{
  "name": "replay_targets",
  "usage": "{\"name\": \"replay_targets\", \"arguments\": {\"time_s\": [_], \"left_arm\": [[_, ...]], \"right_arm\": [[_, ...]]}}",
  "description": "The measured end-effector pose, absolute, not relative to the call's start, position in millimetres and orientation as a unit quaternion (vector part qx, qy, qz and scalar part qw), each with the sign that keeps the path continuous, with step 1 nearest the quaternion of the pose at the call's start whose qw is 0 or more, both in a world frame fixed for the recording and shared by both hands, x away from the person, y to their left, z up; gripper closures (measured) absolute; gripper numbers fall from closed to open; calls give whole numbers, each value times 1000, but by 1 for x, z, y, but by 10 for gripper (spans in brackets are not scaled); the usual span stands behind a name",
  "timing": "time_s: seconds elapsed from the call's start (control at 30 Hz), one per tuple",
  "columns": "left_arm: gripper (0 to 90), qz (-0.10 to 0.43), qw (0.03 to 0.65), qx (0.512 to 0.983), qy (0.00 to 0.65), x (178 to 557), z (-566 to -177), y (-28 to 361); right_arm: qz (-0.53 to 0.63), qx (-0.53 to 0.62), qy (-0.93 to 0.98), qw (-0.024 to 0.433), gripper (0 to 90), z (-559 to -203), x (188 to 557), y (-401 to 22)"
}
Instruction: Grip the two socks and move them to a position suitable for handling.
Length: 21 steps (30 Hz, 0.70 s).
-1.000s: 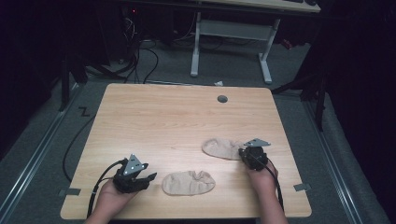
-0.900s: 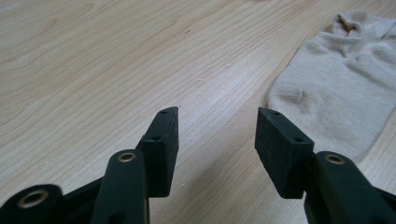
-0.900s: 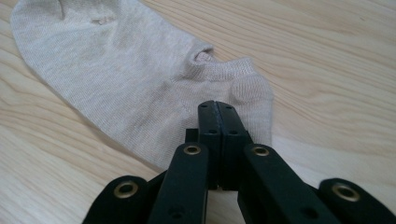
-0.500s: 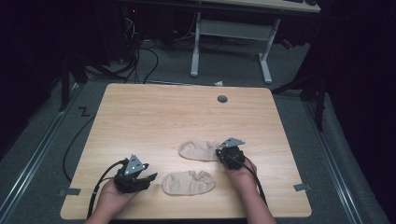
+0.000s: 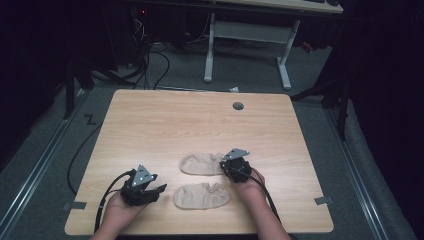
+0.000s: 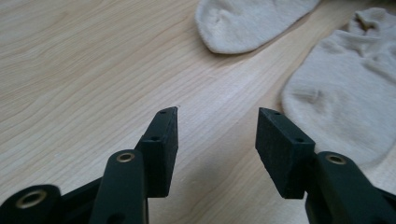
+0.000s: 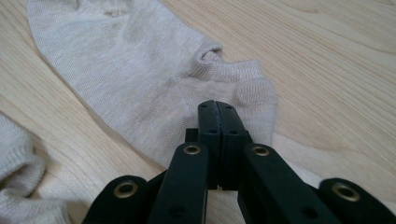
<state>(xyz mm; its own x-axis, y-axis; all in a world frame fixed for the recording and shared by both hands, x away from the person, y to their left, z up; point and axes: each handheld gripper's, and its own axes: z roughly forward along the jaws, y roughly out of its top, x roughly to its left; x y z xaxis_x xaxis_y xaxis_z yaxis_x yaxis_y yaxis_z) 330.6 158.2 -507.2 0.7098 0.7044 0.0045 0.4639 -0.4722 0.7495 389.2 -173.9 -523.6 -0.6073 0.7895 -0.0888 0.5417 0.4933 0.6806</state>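
Observation:
Two beige ankle socks lie on the wooden table (image 5: 200,125). My right gripper (image 5: 226,167) is shut on the heel end of the far sock (image 5: 199,164). In the right gripper view the jaws meet at the right gripper's tip (image 7: 218,108), over the far sock's (image 7: 140,70) edge. The near sock (image 5: 201,195) lies flat just in front of it, and a corner of the near sock (image 7: 18,177) shows there too. To its left my left gripper (image 5: 159,190) stands open. Bare wood lies between the left gripper's (image 6: 217,126) fingertips, with the near sock (image 6: 345,93) beside its right jaw and the far sock (image 6: 247,21) beyond.
A round grommet hole (image 5: 238,106) sits near the table's far edge. A white desk frame (image 5: 245,35) and cables stand on the floor behind the table. Both cables trail off the front edge by the person's hands.
My right gripper has slid left across the table, dragging the far sock with it until the sock lies just above the near one. The left gripper has kept still.

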Motion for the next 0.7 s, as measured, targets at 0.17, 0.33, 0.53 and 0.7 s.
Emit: {"name": "replay_targets", "arguments": {"time_s": [0.17,0.33,0.53,0.7], "left_arm": [[494,152,384,836,362,339,-510,159],[491,155,391,829,369,352,-511,153],[502,161,412,811,383,364,-505,144],[491,170,409,809,386,381,-504,132]], "right_arm": [[315,385,844,200,900,-524,389,-169],[319,379,846,199,900,-525,390,-166],[326,388,842,185,826,-524,393,-169],[361,404,816,200,714,-507,389,-184]]}}
